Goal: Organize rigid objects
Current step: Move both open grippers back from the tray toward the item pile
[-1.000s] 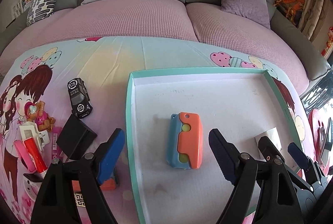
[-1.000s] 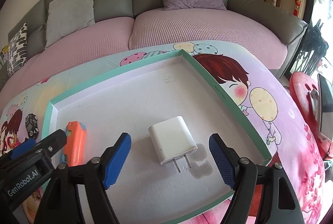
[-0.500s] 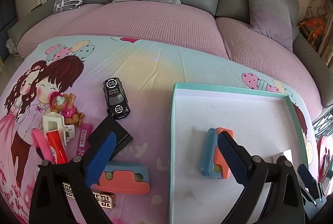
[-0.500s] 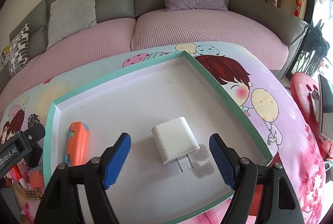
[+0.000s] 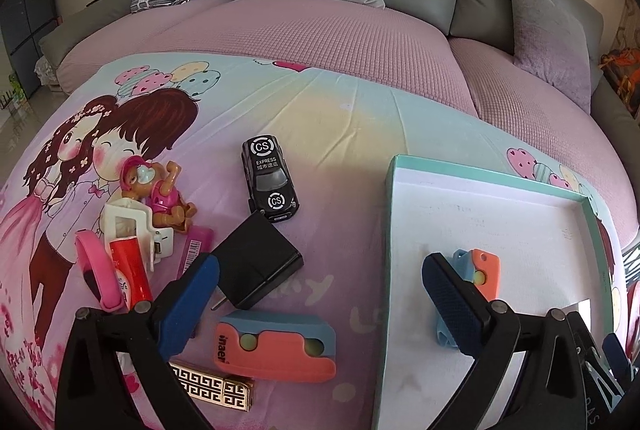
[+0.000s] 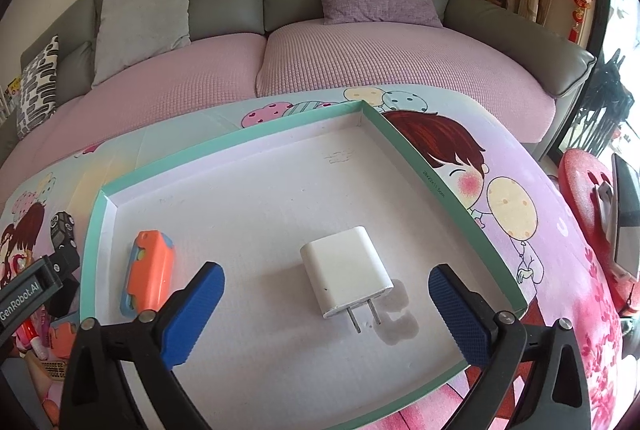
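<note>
A teal-rimmed white tray (image 5: 390, 214) (image 6: 416, 166) lies on the cartoon-print cloth. In it lie an orange-and-blue toy (image 6: 148, 272) (image 5: 482, 270) and a white charger (image 6: 346, 270). My left gripper (image 5: 320, 294) is open and empty above the cloth left of the tray, over a second orange-and-blue toy (image 5: 276, 348) and a black charger (image 5: 256, 268). A black toy car (image 5: 269, 176) lies further off. My right gripper (image 6: 326, 310) is open and empty, just above the white charger.
A bear figure (image 5: 160, 194), white clip (image 5: 128, 226), red tube (image 5: 130, 270), pink band (image 5: 94, 274) and gold patterned bar (image 5: 212, 388) crowd the cloth's left. A grey sofa with pink cover (image 6: 360, 54) lies behind. A red stool (image 6: 588, 190) stands at right.
My left gripper has swung left, off the tray and over the loose objects on the cloth. The right gripper has barely moved.
</note>
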`<state>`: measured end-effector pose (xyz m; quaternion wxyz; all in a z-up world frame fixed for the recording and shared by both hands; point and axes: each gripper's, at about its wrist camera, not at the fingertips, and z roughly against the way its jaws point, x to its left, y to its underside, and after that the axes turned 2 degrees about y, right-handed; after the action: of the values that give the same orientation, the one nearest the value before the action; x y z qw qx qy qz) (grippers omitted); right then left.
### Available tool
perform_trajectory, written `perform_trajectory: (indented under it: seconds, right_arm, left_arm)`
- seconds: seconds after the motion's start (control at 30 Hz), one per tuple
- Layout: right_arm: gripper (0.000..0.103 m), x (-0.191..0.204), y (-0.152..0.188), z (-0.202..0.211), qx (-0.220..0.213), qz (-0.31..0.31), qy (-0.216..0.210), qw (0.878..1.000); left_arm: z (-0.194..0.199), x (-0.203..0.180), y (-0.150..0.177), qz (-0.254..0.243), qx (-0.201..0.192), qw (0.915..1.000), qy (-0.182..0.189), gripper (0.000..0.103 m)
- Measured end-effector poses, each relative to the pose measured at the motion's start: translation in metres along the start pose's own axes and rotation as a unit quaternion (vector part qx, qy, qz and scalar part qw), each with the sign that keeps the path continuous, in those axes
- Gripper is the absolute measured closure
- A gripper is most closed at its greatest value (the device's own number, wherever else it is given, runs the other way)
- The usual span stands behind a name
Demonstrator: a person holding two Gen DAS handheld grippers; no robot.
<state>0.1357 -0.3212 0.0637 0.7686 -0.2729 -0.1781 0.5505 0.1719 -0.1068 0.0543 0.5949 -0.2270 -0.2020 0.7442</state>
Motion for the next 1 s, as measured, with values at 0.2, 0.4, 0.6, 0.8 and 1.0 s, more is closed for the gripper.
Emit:
perform_trajectory:
  seconds: [0.2,0.4,0.6,0.8,1.0]
  right_arm:
    - [0.000,0.006,0.000,-0.001,0.002,0.014,0.002,1.000]
    - [0.000,0.011,0.000,0.001,-0.003,0.020,0.006,1.000]
    - [0.000,0.018,-0.005,0.018,-0.013,0.015,-0.024,1.000]
    - [0.000,0.035,-0.009,0.040,-0.019,0.026,-0.056,0.998]
    - [0.000,0.060,-0.009,0.065,-0.031,0.060,-0.091,0.994]
  left_arm:
    - [-0.001,0.004,0.000,0.007,0.001,1.0000,-0.002,0.001]
    - [-0.002,0.007,-0.001,0.012,0.004,0.9999,0.005,0.001]
    - [0.007,0.013,-0.005,0.012,0.001,0.9998,0.019,0.001]
    - [0.035,0.031,-0.012,-0.001,-0.027,0.9996,0.005,0.001]
    - [0.069,0.058,-0.020,-0.015,-0.058,0.9979,-0.023,0.001]
